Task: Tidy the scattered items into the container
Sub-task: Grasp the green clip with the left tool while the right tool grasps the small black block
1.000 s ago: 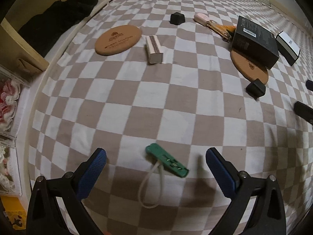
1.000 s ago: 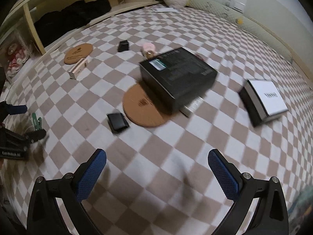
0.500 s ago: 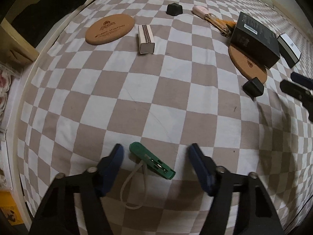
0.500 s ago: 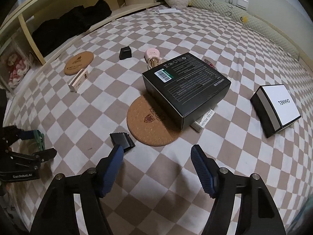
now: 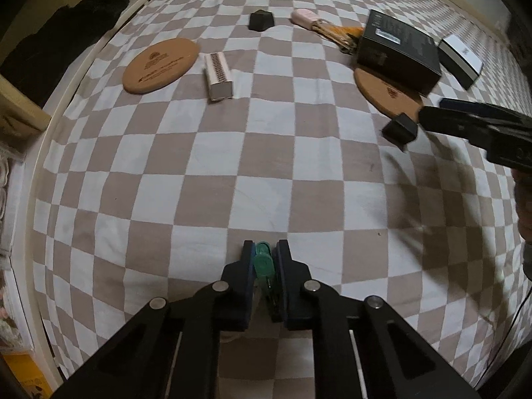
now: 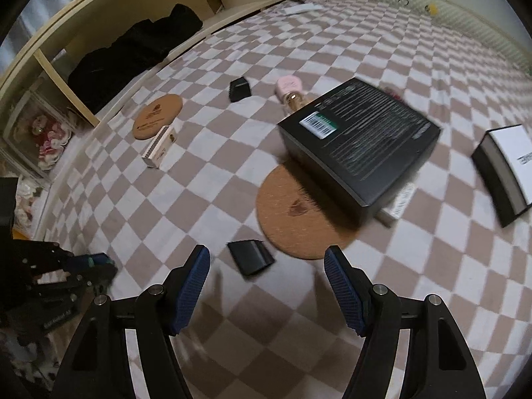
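two cork coasters (image 5: pixel 161 65) (image 5: pixel 387 94), two small black blocks (image 5: pixel 261 20) (image 5: pixel 400 129), one green clip (image 5: pixel 263 261), one large black box (image 5: pixel 399 53).

The green clip (image 5: pixel 263 263) shows only its tip between the left claw (image 5: pixel 263 256) pads — the rest, cord included, is hidden behind the fingers. In the right wrist view the clip (image 6: pixel 89 260) is a blurred speck. The right claw (image 5: pixel 432 116) runs off the left view's edge, smeared by motion; its opening cannot be judged there. The black box (image 6: pixel 359 139) covers part of the cork mat (image 6: pixel 296 219) and most of a white carton (image 6: pixel 399 204). Its print is blurred — unreadable. The white-lidded box (image 6: pixel 508 166) is cut by the frame.
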Demonstrator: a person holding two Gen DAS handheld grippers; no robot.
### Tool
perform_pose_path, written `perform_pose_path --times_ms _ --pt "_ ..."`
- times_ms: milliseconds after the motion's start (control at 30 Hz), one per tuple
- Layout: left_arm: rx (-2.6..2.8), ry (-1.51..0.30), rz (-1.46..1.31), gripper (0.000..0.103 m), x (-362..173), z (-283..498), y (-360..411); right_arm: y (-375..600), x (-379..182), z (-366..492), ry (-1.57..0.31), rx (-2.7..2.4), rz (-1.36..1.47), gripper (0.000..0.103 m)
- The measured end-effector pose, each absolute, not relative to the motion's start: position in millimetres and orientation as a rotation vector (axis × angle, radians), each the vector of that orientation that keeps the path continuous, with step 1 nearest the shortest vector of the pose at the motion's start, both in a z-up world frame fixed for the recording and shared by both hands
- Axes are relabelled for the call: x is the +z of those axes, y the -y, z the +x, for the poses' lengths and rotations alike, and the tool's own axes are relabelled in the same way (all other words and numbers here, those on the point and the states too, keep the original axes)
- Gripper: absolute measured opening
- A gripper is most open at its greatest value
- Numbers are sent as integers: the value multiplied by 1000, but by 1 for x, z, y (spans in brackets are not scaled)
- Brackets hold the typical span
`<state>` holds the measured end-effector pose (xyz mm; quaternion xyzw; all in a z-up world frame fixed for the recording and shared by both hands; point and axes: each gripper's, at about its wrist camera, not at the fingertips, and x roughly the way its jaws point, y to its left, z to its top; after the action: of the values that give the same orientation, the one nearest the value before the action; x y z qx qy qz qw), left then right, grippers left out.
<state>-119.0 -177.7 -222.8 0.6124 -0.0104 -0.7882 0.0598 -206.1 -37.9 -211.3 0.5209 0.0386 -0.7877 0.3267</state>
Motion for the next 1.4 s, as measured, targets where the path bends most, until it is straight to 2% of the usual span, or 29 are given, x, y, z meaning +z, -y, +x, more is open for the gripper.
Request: perform_pose_path --times_ms 233,300,333,367,567,733,767,800,833,1000,1033,1100,1400 --pt "-2379 81 1863 14 -221 -118 171 53 -228 -204 -80 -2001 1393 72" --pt "-2373 64 1868 25 -221 -116 173 54 -232 -206 -30 -1961 1401 72" --pt "-2369 55 1870 38 -221 -116 174 54 -235 -207 -11 -1936 1417 72" --pt "-2366 46 1871 44 -221 -115 175 55 -237 -208 7 -1911 1433 72" --pt "-2347 -6 1883 44 -221 -111 181 55 -240 -207 128 -1740 1496 72" --pt "-2325 53 1910 44 -226 -110 175 64 -235 -200 -72 -1869 1463 72" --pt "-2319 64 1915 43 -226 -109 173 67 -237 -199 -110 -1889 1464 66" --pt "-2313 76 1920 43 -226 -109 172 71 -239 -196 -155 -1909 1461 48" --pt "-2307 87 1925 43 -227 -109 171 74 -241 -195 -181 -1922 1467 45" --pt "-2272 156 1903 43 -224 -108 169 84 -245 -189 -257 -1966 1452 43" --pt "-2266 167 1897 43 -224 -108 170 85 -245 -189 -265 -1982 1450 40" --pt "-2256 149 1898 43 -223 -108 172 82 -244 -191 -263 -2001 1450 27" --pt "-2241 190 1908 43 -220 -109 165 66 -238 -195 -219 -2029 1476 26"
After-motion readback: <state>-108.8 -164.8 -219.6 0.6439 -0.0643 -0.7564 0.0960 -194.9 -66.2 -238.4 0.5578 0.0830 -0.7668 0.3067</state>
